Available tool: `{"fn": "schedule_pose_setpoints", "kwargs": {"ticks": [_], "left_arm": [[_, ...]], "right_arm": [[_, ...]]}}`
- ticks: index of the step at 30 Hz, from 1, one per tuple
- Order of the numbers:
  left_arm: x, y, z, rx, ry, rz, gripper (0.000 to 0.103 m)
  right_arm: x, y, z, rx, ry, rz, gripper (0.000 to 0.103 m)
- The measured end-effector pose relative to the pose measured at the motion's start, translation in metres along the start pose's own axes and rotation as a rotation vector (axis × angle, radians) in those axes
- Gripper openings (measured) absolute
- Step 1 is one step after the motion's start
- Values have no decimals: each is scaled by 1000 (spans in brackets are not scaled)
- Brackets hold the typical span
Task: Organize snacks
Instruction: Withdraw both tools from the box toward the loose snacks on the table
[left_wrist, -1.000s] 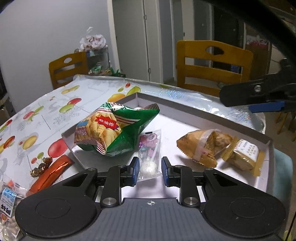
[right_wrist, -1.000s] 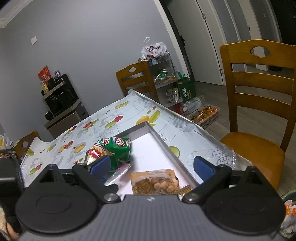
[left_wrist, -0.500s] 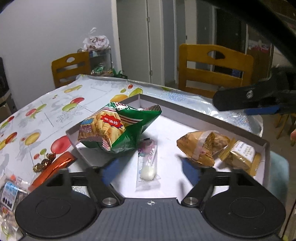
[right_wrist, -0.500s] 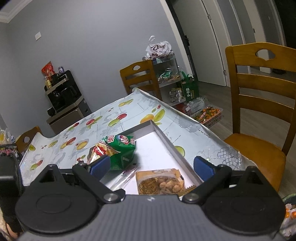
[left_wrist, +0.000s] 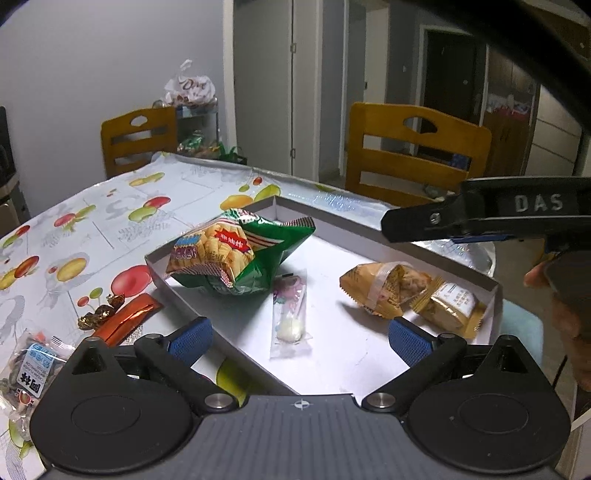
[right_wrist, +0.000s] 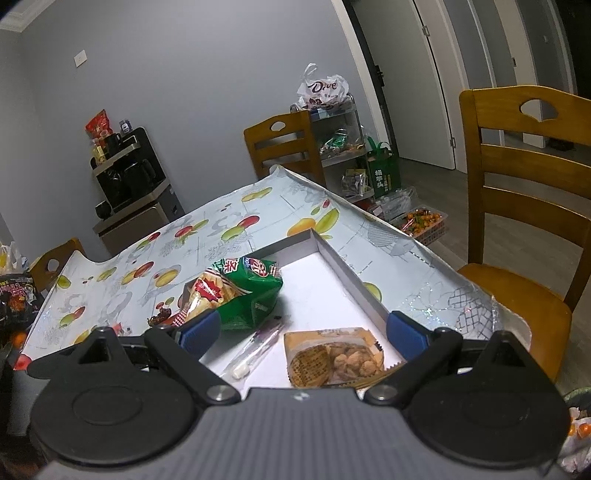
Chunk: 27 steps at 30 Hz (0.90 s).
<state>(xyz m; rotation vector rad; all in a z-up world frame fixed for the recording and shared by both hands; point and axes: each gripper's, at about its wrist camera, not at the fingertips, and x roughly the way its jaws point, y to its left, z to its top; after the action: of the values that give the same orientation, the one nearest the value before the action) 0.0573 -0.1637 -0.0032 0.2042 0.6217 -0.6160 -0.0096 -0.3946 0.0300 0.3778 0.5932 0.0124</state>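
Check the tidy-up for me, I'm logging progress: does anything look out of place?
Yes. The orange foil bar and the clear nut packet lie on the tablecloth, outside the white tray holding the other snacks.

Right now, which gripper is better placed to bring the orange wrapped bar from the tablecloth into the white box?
Left. The left gripper is open beside the orange bar; the right gripper hovers over the box's opposite side.
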Motion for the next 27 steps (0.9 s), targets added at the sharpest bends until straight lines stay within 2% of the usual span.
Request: {"fn": "schedule_pose_setpoints", "kwargs": {"ticks": [10,21,27], "left_arm": [[-18,9,-3,-4,-40,-11,103],[-53,56,1,-30,-136,58,103],[-58,71,-1,-9,-154,64,103]], "right_arm": [[5,20,-2,-43,14,-3,98],[10,54,-4,-95,12,-1,98],[13,74,-9,-133,24,-2,98]]}}
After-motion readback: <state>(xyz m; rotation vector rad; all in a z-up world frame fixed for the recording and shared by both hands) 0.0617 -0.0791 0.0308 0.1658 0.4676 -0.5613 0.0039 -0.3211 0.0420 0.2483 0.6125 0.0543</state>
